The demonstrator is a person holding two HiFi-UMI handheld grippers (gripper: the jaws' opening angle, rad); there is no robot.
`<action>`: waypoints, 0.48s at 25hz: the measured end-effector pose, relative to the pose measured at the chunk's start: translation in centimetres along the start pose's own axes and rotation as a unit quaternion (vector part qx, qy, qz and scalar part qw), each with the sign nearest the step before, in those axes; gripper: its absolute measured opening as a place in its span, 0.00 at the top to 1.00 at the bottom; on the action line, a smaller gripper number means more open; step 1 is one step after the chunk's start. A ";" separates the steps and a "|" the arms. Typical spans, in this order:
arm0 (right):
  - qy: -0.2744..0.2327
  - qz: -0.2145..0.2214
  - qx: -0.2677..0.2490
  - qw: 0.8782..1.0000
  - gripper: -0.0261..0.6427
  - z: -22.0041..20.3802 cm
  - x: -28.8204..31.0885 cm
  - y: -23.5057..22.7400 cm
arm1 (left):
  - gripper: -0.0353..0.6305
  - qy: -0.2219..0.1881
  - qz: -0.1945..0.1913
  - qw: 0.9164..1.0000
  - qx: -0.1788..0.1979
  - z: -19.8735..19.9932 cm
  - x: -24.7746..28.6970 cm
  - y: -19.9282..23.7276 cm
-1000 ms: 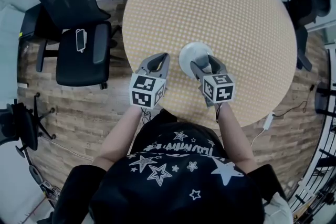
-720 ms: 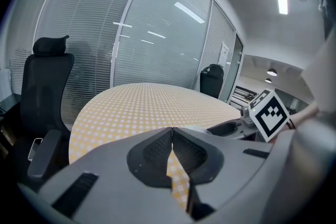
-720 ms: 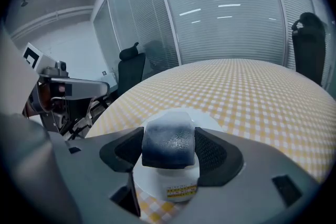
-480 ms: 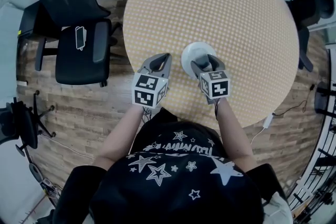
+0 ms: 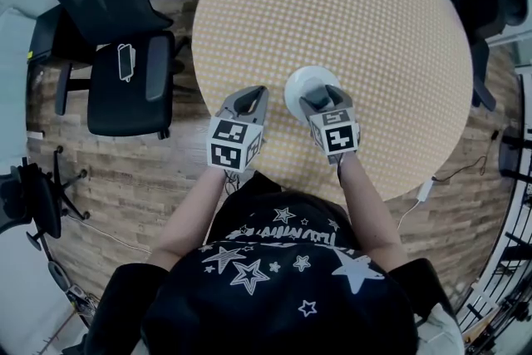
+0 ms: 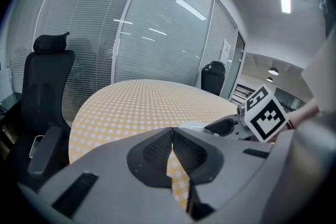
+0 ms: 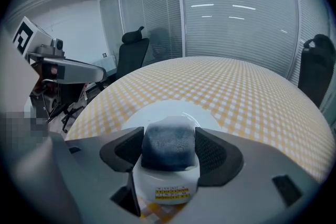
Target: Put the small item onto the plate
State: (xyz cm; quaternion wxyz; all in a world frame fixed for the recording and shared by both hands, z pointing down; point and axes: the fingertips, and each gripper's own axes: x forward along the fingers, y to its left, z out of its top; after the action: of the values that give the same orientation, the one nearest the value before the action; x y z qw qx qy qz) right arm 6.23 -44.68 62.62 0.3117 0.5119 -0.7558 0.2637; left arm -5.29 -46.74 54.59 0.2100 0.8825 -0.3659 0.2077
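Your right gripper (image 5: 321, 101) has crept forward and left since a second ago, and is now at the near rim of the white plate (image 5: 301, 82). Its jaws are clamped on the small item (image 7: 168, 149), a white tub with a dark top, held over the plate's near edge; contact unclear. Your left gripper (image 5: 247, 101) has its jaws closed tip to tip on nothing, just beside the plate over the checked table (image 5: 349, 4).
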 end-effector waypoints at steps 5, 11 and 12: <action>0.000 0.005 -0.003 1.000 0.50 0.0 0.0 0.0 | 0.93 0.001 0.005 1.000 0.002 0.0 -0.1 -0.1; -0.022 0.004 -0.017 1.000 0.50 0.2 -0.2 0.2 | 0.93 -0.005 0.006 1.000 0.003 0.1 -0.6 -1.1; -0.027 0.000 -0.017 0.999 0.50 0.4 -0.3 0.1 | 0.93 -0.007 0.007 1.000 0.002 0.2 -0.8 -1.2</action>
State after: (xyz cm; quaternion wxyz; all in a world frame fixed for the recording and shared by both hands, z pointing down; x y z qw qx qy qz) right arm 6.13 -44.77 62.07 0.2994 0.5138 -0.7683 0.2367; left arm -4.88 -45.65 53.79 0.2040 0.8819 -0.3729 0.2038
